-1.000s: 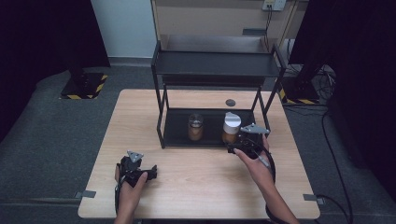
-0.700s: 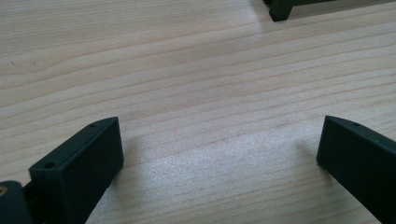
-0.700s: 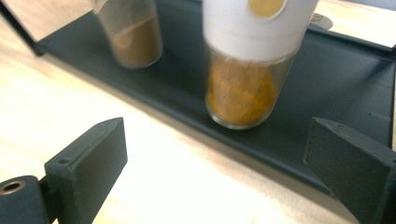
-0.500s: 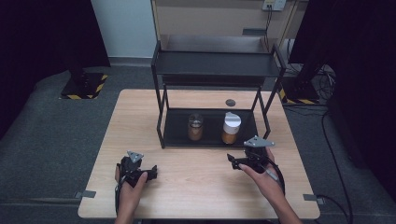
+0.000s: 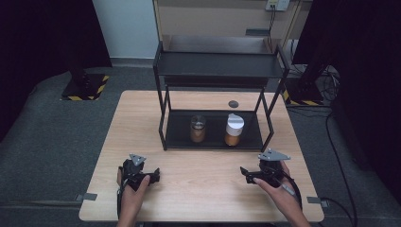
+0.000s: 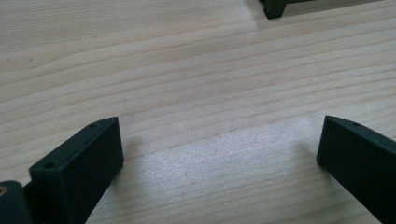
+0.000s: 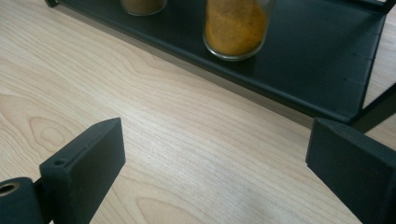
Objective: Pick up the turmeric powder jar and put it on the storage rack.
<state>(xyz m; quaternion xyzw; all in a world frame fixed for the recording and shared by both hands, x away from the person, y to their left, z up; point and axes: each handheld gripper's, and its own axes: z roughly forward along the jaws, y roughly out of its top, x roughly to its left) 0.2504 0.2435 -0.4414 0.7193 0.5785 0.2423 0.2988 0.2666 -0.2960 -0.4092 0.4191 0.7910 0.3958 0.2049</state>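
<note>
Orange-filled white-lidded jar (image 5: 234,130) now stands on the shelf (image 5: 246,142); my right gripper (image 5: 247,174) has backed off, both grippers' jaws agape, left gripper (image 5: 150,175) idle.

I read this as a lab test bay: my wooden table (image 5: 142,113) stands alone on grey carpet, black curtains hang on both sides of it, hazard-striped stand bases (image 5: 85,87) flank it, and cables (image 5: 326,80) trail behind it.
</note>
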